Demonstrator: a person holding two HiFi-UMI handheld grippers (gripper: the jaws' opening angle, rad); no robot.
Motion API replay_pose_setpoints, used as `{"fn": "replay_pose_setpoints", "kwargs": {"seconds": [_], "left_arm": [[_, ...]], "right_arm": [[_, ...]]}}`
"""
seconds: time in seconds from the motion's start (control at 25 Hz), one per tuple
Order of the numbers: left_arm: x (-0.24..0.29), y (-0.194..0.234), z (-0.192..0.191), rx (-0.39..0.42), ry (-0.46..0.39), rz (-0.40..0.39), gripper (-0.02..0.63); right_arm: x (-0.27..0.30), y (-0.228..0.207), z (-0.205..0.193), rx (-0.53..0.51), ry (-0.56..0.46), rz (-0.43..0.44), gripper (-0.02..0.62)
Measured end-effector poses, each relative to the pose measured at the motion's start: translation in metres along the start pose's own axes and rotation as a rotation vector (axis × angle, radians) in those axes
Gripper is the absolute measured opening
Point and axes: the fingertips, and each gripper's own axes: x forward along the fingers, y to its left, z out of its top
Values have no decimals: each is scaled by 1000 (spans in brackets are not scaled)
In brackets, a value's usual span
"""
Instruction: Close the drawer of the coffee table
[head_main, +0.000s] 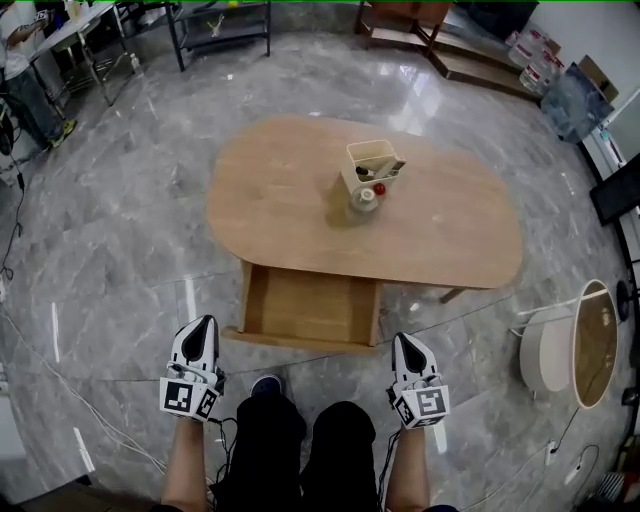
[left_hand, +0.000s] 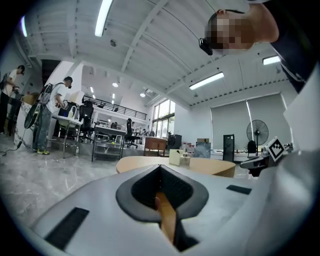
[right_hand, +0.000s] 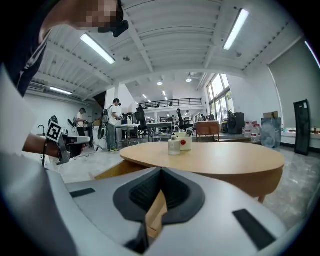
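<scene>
- Head view looks down on an oval wooden counter (head_main: 450, 220) standing on a grey marble floor (head_main: 120, 250).
- The drawer (head_main: 310, 305) is pulled out from under the near edge of the counter, towards me, and it looks bare inside.
- A pale open box (head_main: 372, 165) stands near the middle of the counter, with a small jar (head_main: 364, 198) just in front of it.
- The left tongs (head_main: 203, 330) hover low beside the drawer's front left corner, tips pointing at the counter.
- The right tongs (head_main: 405, 345) sit just outside the front right corner, pointing the same way.
- I can't tell whether either pair touches the drawer front.
- In the left gripper view, the left tongs are clenched, tips meeting in a point with nothing between them. Only a thin wood-coloured strip shows along the seam.
- In the right gripper view, the right tongs are clenched too and hold nothing. The counter, box and jar lie ahead, and the drawer's side shows low at the left.
- A round side table (head_main: 590, 345) stands well apart on my right.
</scene>
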Motion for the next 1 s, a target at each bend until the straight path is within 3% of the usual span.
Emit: {"fn": "replay_pose_setpoints", "kwargs": {"seconds": [0.16,0.32,0.64,1.0], "left_arm": [[-2,7,-64,70,33,-34,25],[-4,11,-100,101,29,-37,25],[-15,2,-140,116,90,-48,25],[-31,-8,-168,89,75,-29,25]], "right_arm": [[14,3,-43,-2,-22,19,26],[20,5,-71,-35,-25,39,26],[8,0,-97,-42,9,66,26],[-11,3,-133,32,-7,22,26]]}}
